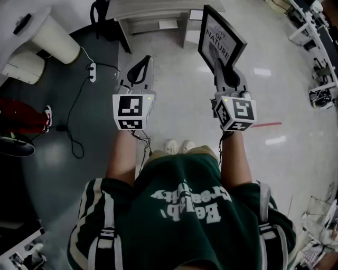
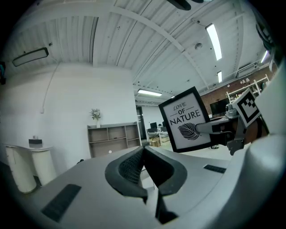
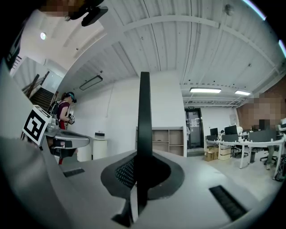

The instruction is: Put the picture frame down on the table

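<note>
In the upper right of the head view, the picture frame is up in the air, well above the floor, with the right gripper hanging onto its bottom edge. The right gripper view shows the fingers clamped on the frame, which shows edge-on as a thin black strip running straight up the middle of the shot. The left gripper sits off to the left, apart from the frame, fingers pressed together with nothing in between. From the left gripper view you get the front of the frame at centre right: black border, white print reading "LOVE OF NATURE" with a leaf under it. The white bench is at the top centre of the head view, and the frame isn't touching it. The person's shoes poke out near the middle.
</note>
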Tool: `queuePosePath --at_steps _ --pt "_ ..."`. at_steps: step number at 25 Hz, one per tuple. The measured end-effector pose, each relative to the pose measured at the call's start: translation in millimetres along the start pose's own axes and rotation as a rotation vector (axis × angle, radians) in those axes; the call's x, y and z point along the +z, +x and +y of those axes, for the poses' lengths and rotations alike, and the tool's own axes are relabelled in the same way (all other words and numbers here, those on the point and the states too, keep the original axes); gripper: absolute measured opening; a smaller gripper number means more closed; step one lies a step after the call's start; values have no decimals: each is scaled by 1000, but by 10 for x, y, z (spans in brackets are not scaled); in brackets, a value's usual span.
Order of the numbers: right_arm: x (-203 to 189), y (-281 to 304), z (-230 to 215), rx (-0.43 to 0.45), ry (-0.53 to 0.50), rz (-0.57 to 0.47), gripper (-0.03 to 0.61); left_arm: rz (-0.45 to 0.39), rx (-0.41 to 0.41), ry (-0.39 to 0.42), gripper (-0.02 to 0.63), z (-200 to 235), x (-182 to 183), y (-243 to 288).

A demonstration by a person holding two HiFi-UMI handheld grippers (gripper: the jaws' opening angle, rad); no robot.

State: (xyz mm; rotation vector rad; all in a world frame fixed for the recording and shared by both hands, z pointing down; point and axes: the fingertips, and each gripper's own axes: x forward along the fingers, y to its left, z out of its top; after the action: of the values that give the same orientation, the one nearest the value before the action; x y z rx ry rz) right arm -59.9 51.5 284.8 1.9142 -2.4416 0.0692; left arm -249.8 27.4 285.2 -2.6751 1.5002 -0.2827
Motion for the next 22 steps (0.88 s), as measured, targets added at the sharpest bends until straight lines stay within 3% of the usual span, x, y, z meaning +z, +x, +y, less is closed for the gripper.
queuePosePath --at_steps 13,22 --pt "-66 135 -70 -11 18 -22 40 1 -15 18 18 47 -86 142" --pt "-82 816 -588 5 22 -14 40 11 -21 19 18 118 -36 988"
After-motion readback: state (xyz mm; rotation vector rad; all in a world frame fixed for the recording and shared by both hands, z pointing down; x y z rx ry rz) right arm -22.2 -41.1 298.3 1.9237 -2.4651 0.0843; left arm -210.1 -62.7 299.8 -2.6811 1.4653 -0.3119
